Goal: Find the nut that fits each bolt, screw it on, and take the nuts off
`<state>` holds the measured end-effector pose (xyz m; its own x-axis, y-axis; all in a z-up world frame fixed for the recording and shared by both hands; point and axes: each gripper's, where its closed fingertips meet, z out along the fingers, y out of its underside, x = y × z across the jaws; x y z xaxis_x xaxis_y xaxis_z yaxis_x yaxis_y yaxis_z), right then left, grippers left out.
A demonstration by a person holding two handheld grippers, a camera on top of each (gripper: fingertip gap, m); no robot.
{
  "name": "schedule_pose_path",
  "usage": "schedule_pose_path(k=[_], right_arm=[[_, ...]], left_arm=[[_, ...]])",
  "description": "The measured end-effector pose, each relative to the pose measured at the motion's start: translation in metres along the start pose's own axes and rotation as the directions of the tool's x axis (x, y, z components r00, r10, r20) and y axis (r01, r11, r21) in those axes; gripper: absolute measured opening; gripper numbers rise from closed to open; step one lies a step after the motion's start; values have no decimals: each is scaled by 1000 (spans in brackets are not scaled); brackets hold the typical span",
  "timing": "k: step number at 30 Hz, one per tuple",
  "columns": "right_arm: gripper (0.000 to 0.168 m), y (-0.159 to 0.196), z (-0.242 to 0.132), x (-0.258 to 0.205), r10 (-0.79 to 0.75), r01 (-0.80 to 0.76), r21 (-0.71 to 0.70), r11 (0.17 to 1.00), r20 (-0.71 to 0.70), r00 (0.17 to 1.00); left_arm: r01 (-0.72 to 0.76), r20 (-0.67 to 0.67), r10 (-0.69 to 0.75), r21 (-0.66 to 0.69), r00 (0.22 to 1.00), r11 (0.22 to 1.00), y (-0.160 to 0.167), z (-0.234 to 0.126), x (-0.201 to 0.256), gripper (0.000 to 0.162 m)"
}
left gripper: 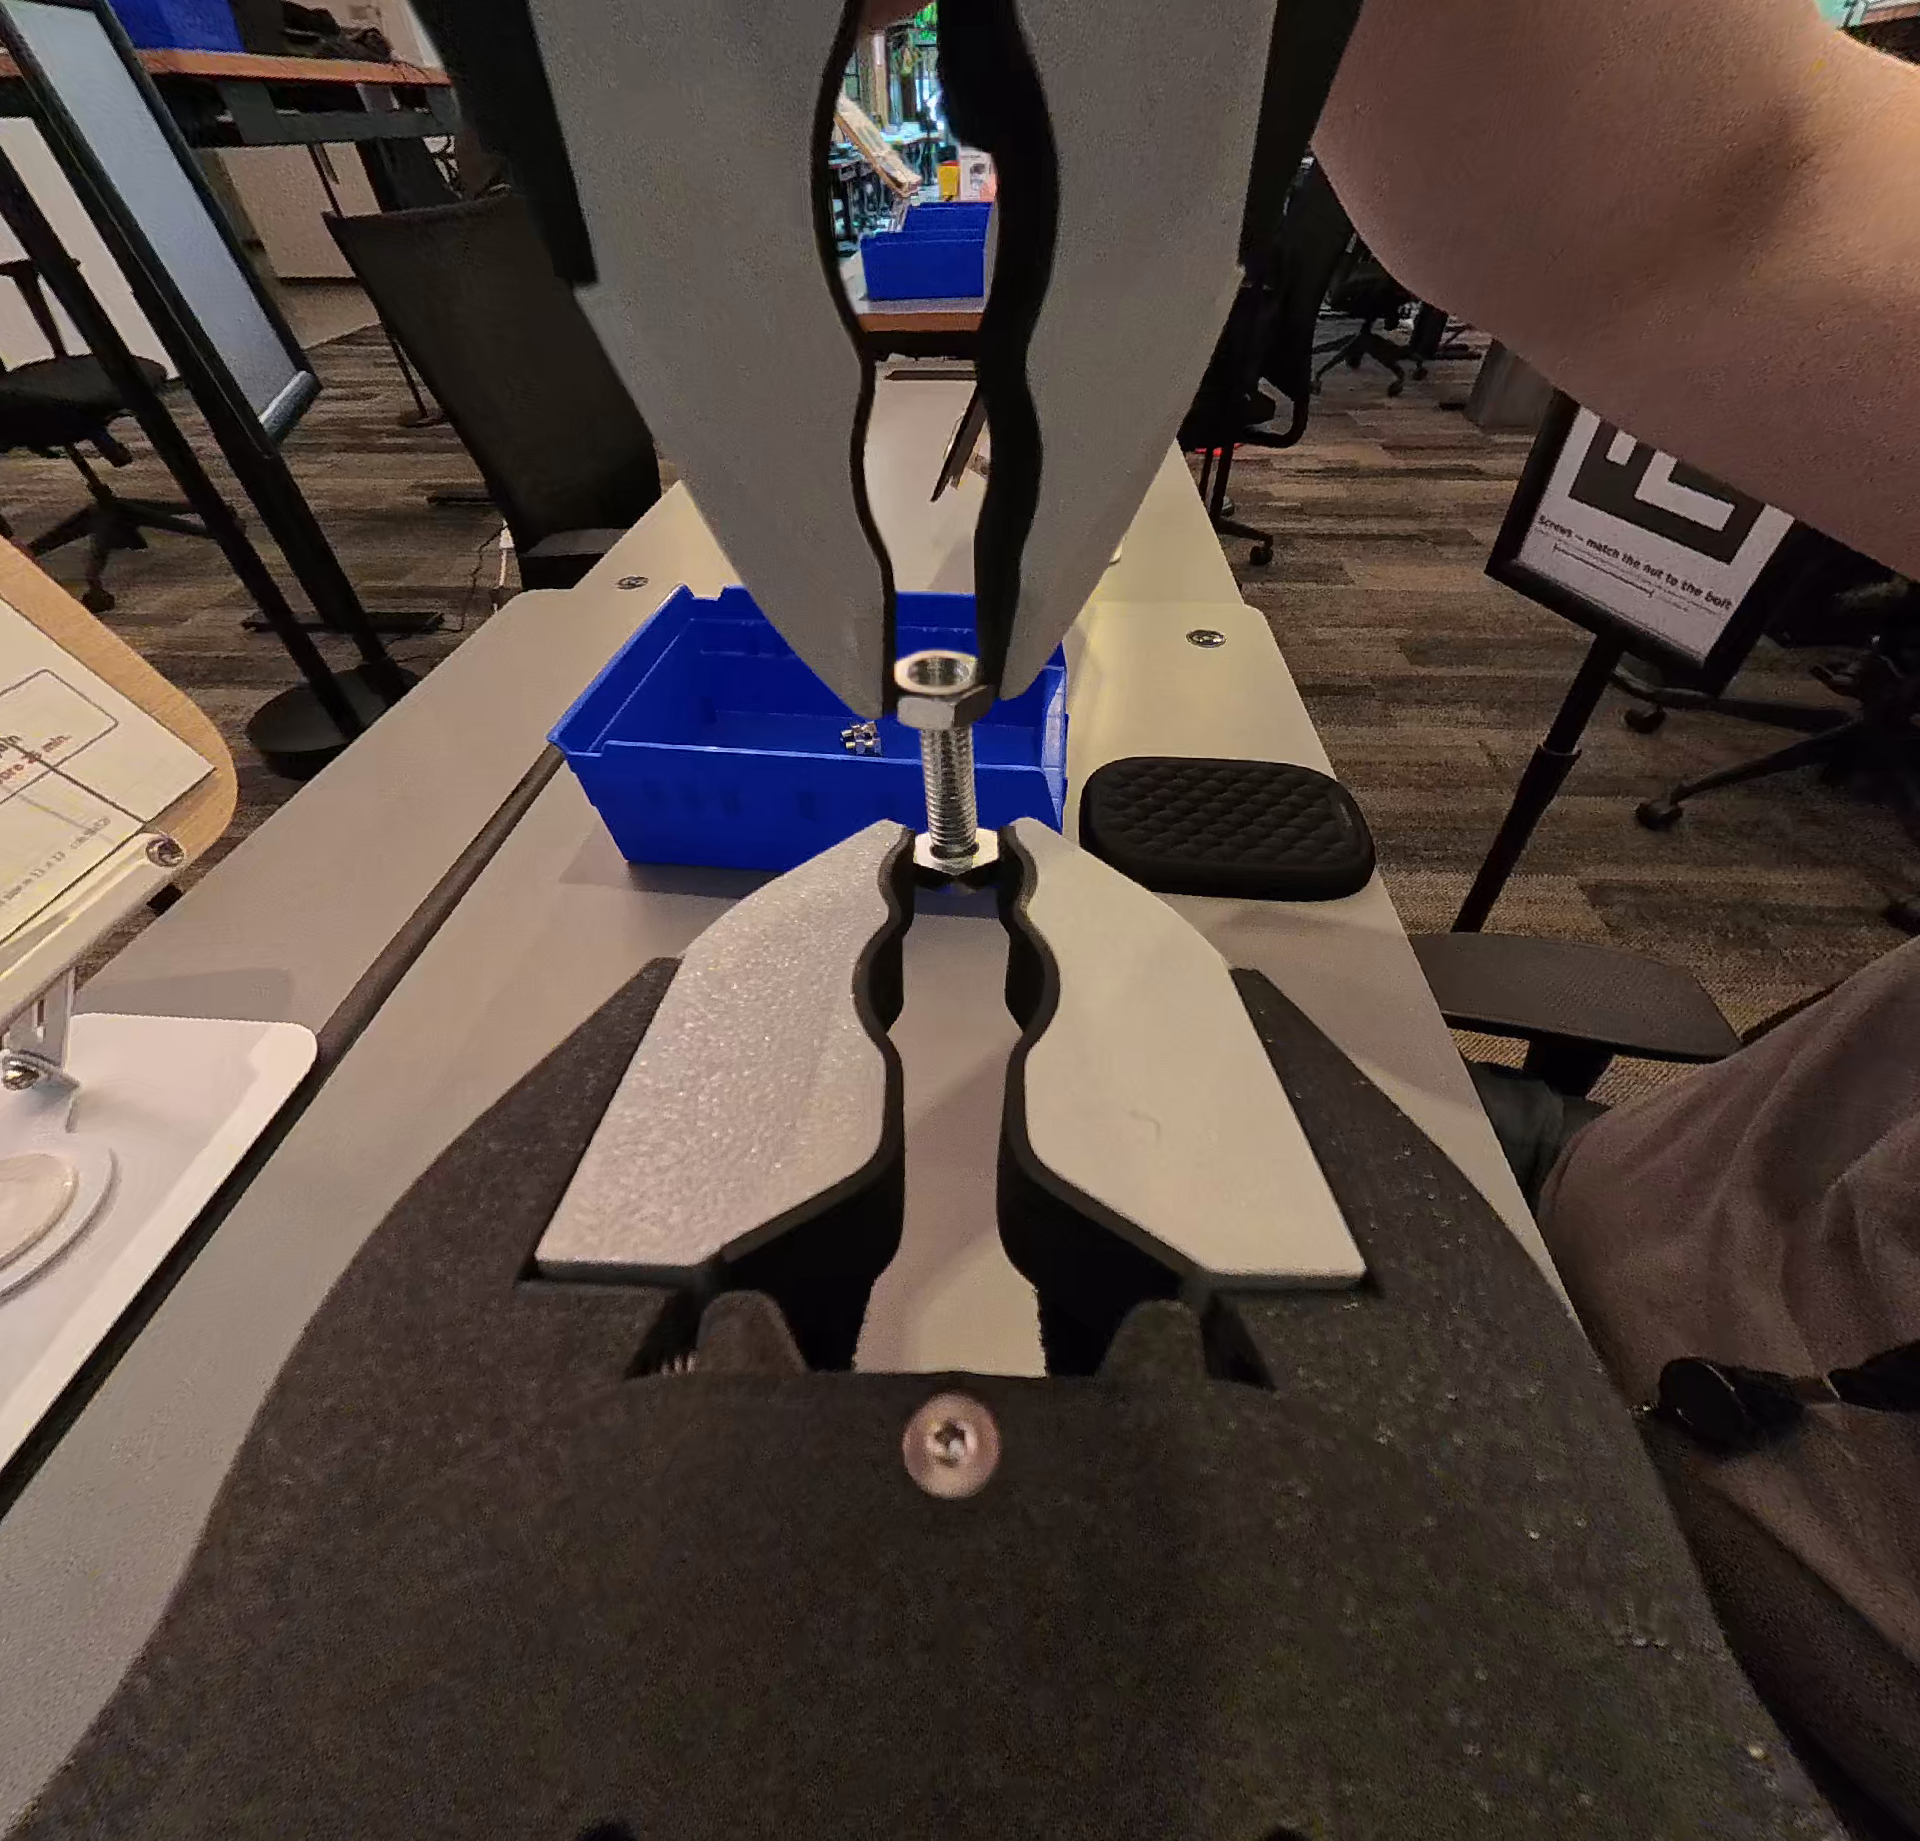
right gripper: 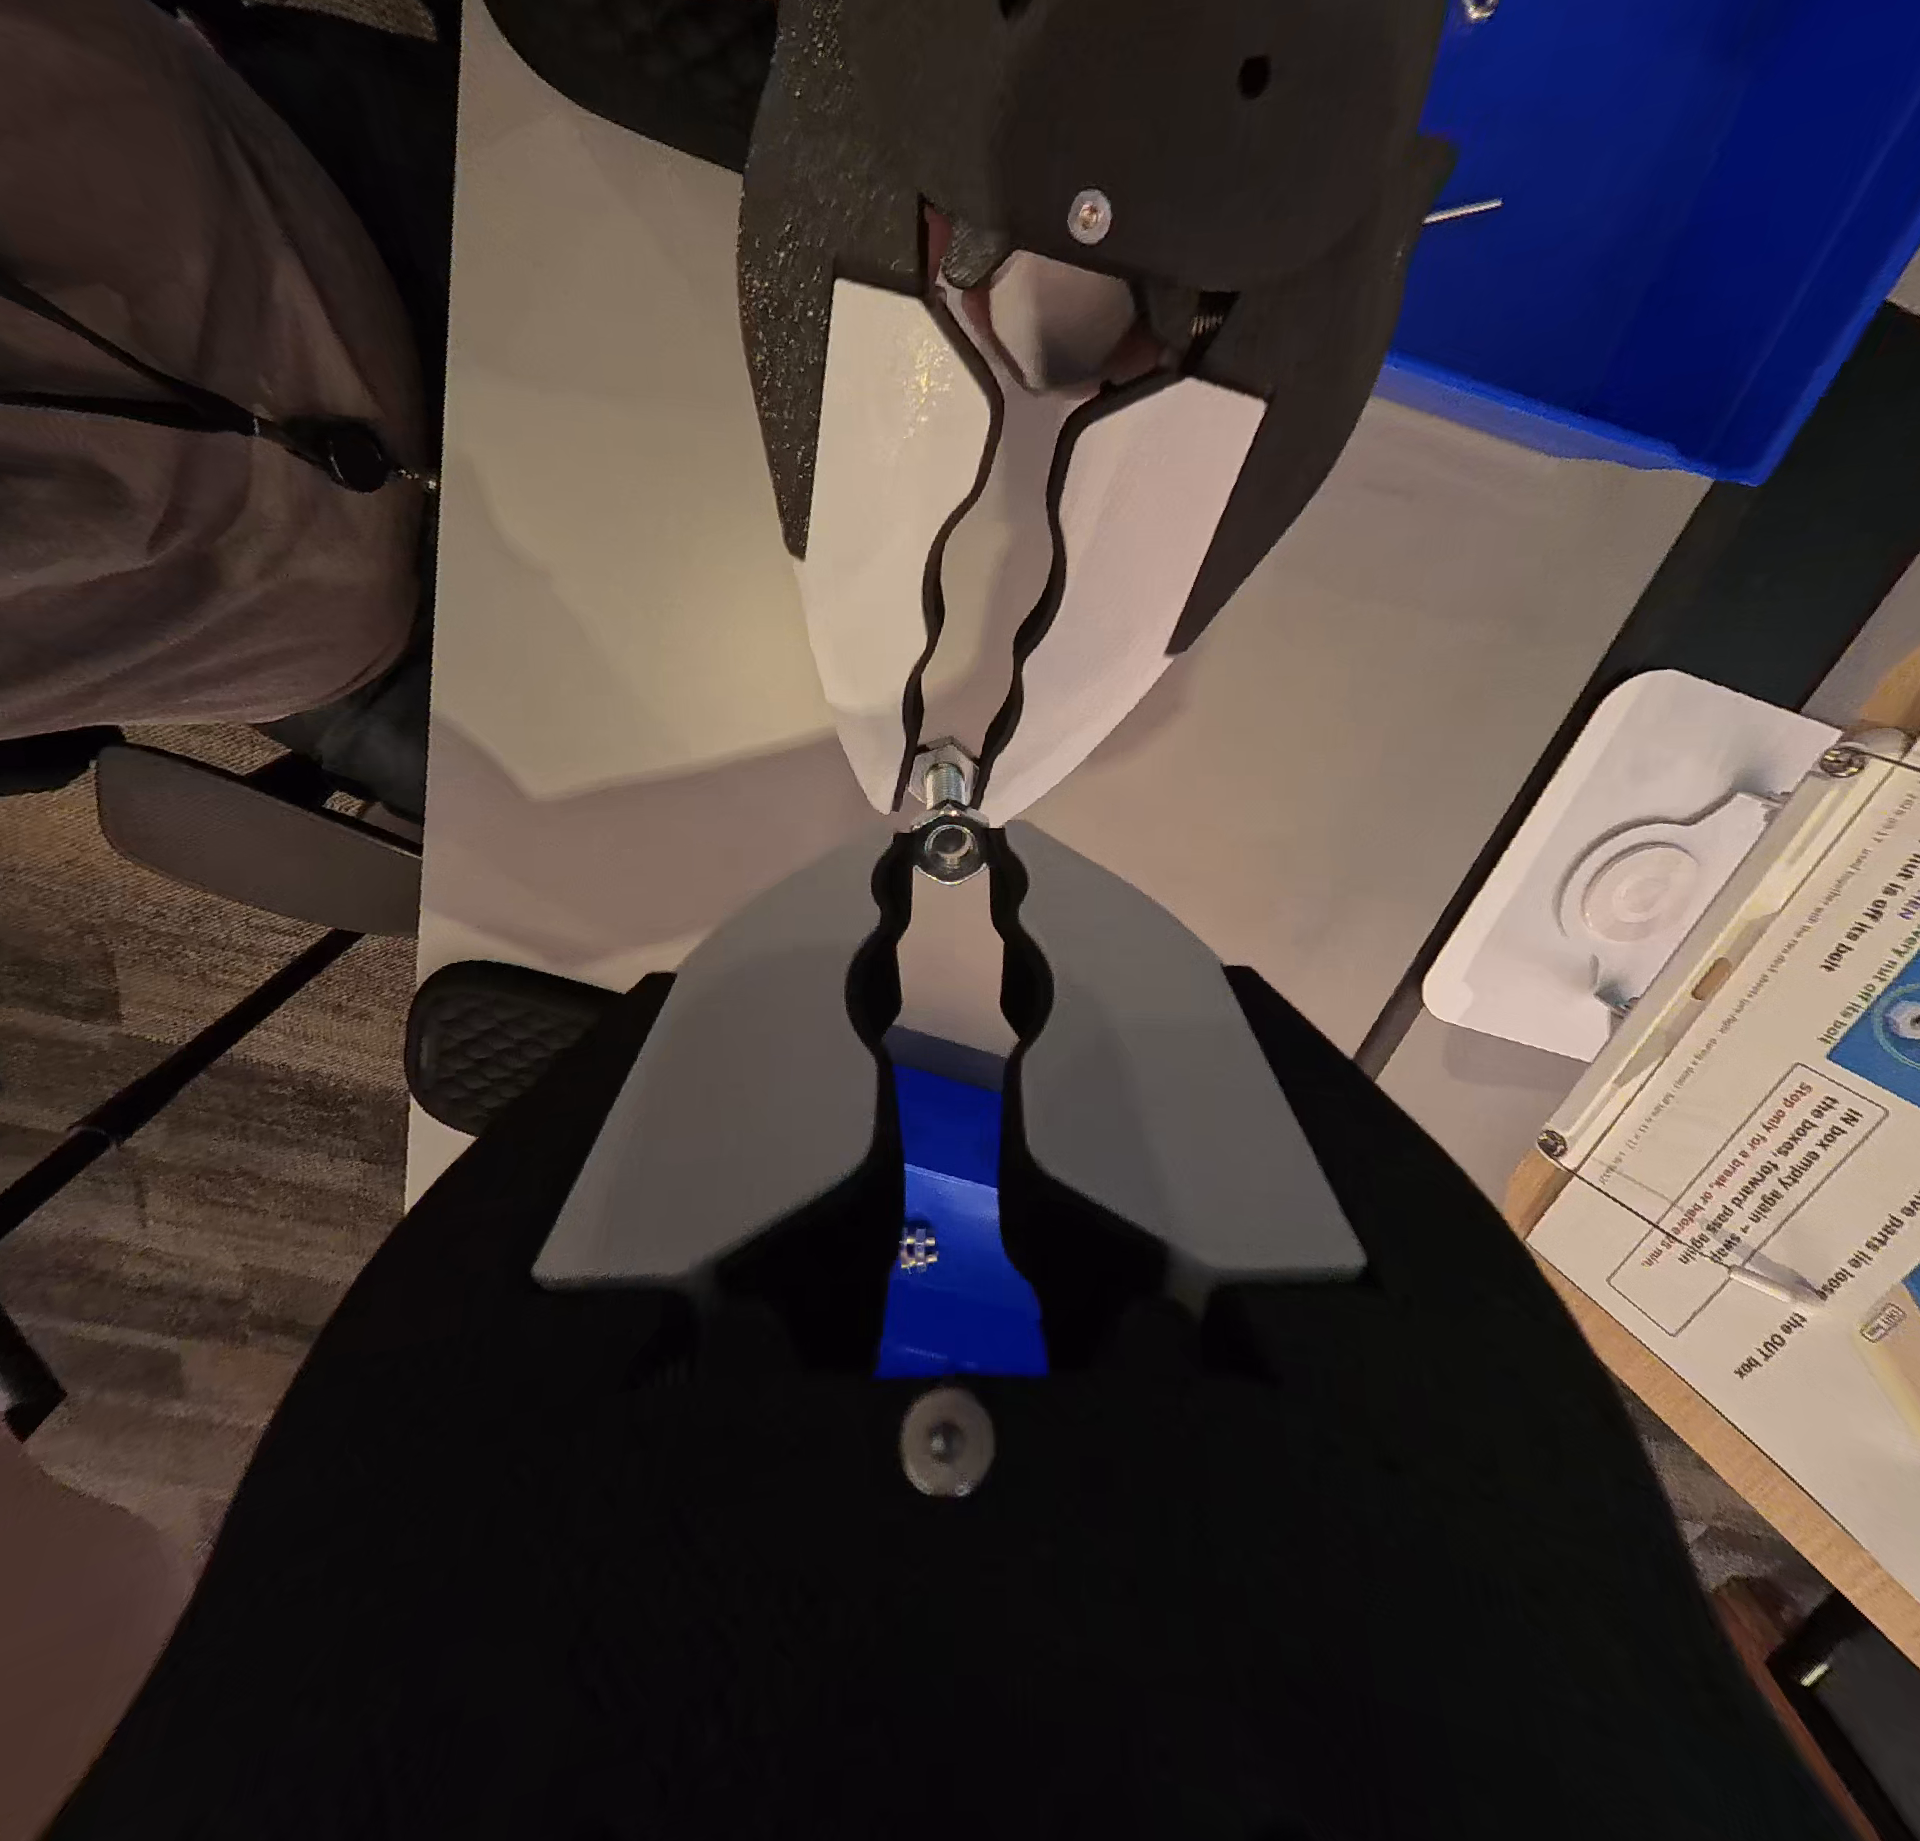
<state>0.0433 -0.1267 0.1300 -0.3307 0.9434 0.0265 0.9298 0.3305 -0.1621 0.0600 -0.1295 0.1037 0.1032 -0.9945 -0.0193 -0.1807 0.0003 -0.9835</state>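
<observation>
A silver bolt (left gripper: 948, 783) stands upright above the grey table (left gripper: 416, 856). My left gripper (left gripper: 956, 851) is shut on its hex head at the bottom. My right gripper (left gripper: 940, 685) comes down from above and is shut on a hex nut (left gripper: 938, 695) at the bolt's threaded tip. In the right wrist view the nut (right gripper: 948, 848) shows end-on with its hole, between my right gripper's (right gripper: 948, 846) tips. The bolt (right gripper: 940, 781) runs from it to my left gripper (right gripper: 940, 757). Most of the thread is bare between the two grippers.
A blue bin (left gripper: 727, 752) holding a few small nuts (left gripper: 860, 739) sits just behind the bolt. A second blue bin (right gripper: 1662, 233) is near the left gripper. There is also a black pad (left gripper: 1226, 825), an instruction sheet holder (right gripper: 1714, 1220), a sign stand (left gripper: 1642, 544) and a person's arm (left gripper: 1662, 233). My left and right fingertips are right by each other.
</observation>
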Motion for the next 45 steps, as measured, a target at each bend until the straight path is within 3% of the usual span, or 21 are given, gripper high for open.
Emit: schedule_pose_path(k=[9,19,26,32,37,45], right_arm=[[16,-4,-2,-15,-18,17,14,1000,64,998],[16,-9,-6,-26,-59,59,12,998,44,997],[15,-6,-5,-17,125,-126,17,992,40,991],[15,-1,-5,-3,331,-333,58,941,36,943],[16,2,-2,1,411,-412,52,910,34,911],[15,-4,-5,13,592,-593,128,795,52,804]], left_arm=[[-62,-67,64,35,996,997,-5,0,14,14],[-10,-217,33,102,976,995,-11,-4,30,15],[-28,-98,34,67,995,997,-9,1,18,14],[-16,28,15,31,999,999,-7,1,1,14],[-60,120,64,-37,991,998,-3,1,-5,14],[-50,222,59,-48,973,998,-5,-6,-18,15]])
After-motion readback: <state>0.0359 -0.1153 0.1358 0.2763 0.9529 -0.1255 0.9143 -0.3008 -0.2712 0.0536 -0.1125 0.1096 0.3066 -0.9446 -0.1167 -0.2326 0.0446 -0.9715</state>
